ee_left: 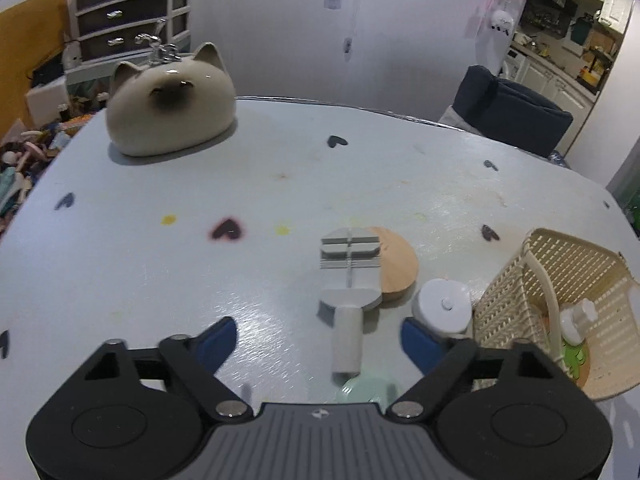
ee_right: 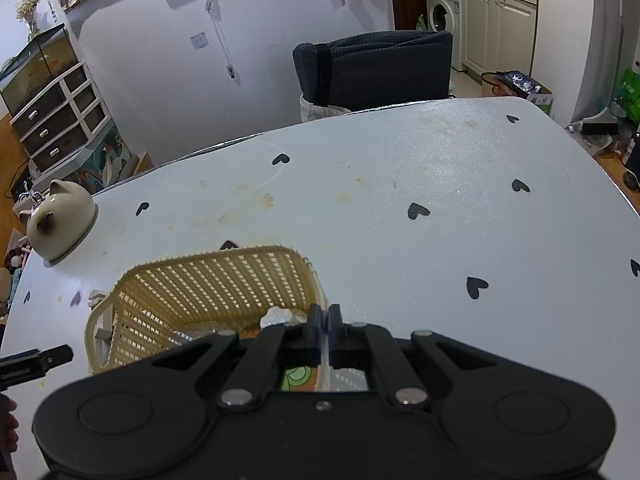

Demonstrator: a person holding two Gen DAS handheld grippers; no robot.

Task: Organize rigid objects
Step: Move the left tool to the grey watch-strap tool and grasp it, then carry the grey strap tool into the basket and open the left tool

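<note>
A grey plastic tool point(ee_left: 348, 268) with a round handle lies on the white table point(ee_left: 160, 272), partly over a round wooden disc point(ee_left: 396, 264). My left gripper point(ee_left: 320, 332) stands open with the tool's handle between its blue fingers, which do not touch it. A white round piece point(ee_left: 442, 308) sits by the right finger. The cream lattice basket point(ee_left: 560, 264) stands just right of it and holds a white bottle-like thing point(ee_left: 576, 316) and a green-patterned disc point(ee_left: 576, 358). In the right wrist view my right gripper point(ee_right: 325, 316) is shut on the basket's point(ee_right: 208, 280) right wall.
A cat-shaped ceramic piece point(ee_left: 172, 104) sits at the far left of the table, also seen as the cat piece point(ee_right: 60, 216). A pale green thing point(ee_left: 360, 390) shows under the left gripper's body. A dark chair point(ee_right: 372, 68) stands behind the table's far edge.
</note>
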